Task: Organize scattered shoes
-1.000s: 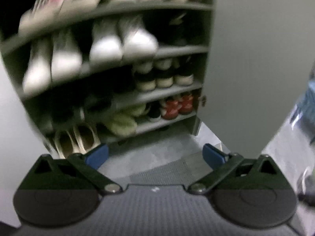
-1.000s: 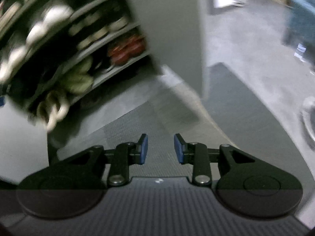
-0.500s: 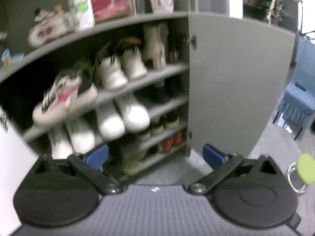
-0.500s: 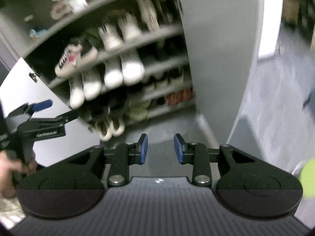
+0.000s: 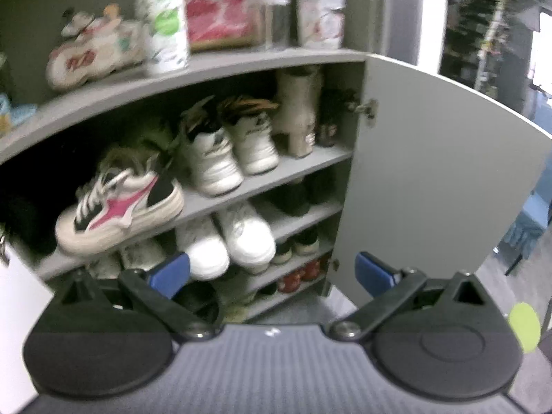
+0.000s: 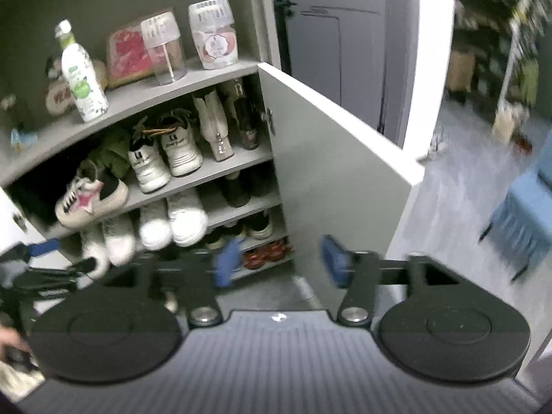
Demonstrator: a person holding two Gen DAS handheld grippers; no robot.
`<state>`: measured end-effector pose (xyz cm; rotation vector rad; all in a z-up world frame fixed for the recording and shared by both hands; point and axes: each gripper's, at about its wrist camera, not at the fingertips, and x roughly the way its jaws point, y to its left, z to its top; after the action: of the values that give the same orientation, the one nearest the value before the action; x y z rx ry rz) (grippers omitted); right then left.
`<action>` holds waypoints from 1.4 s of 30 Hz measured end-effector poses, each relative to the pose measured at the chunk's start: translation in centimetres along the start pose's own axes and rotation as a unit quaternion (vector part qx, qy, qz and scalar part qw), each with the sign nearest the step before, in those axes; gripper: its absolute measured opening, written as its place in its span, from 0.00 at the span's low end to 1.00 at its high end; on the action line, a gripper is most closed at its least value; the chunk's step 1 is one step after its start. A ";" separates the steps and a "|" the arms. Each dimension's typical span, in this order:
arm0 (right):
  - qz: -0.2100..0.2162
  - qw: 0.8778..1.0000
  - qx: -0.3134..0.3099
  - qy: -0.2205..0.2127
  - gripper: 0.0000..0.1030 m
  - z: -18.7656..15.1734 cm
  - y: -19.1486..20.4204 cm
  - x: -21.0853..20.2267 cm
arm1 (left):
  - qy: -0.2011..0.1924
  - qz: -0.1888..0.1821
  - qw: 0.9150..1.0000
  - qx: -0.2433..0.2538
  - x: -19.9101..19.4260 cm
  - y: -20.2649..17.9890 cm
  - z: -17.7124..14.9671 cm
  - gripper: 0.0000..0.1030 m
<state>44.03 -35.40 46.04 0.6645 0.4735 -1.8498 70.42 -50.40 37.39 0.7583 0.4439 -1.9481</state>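
left wrist view: my left gripper [image 5: 272,272] held in front of the open shoe cabinet [image 5: 241,65], blue pads spread wide, nothing between them. right wrist view: my right gripper [image 6: 279,264], jaws opening at this moment, pads blurred, nothing between them; the left gripper also shows at the left edge, beside the lower shelves.

cabinet contents, top to bottom:
- top surface: white bottle with green label [image 5: 162,20], red-patterned box [image 5: 220,15], two clear capped containers [image 5: 272,10], small white decorated shoe [image 5: 93,55] lying at the left.
- first shelf: white, pink and black sneaker [image 5: 120,203] set crosswise, toe out over the shelf edge; pair of white high-top sneakers [image 5: 231,151] side by side, toes outward; beige heeled boot [image 5: 298,114] upright; dark boot just beside it against the hinge side.
- second shelf: pair of white sneakers [image 5: 227,238], toes outward; more pale shoes at the left; dark shoes at the right.
- third shelf: dark shoes with pale soles, partly hidden.
- fourth shelf: pair of red shoes [image 6: 265,255].

cabinet door [image 5: 431,172] stands open on the right. blue chair [image 6: 528,214] on the grey floor, well apart from the cabinet.
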 end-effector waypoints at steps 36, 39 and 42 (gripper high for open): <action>0.329 0.912 0.132 0.206 0.56 4.8 -13.6 12.5 | 0.118 0.154 0.971 -0.140 -4.9 0.4 3.5 1.00; 0.308 0.911 0.183 0.204 0.47 4.0 -11.3 12.3 | 0.108 0.115 0.977 -0.141 -4.4 2.9 3.9 1.00; 0.279 0.912 0.223 0.201 0.33 3.5 -9.1 12.2 | 0.096 0.089 0.984 -0.124 -4.5 5.7 4.7 1.00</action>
<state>31.32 -42.92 40.99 1.3548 0.0862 -1.2691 75.53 -52.88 43.92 0.7969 0.6978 -1.6238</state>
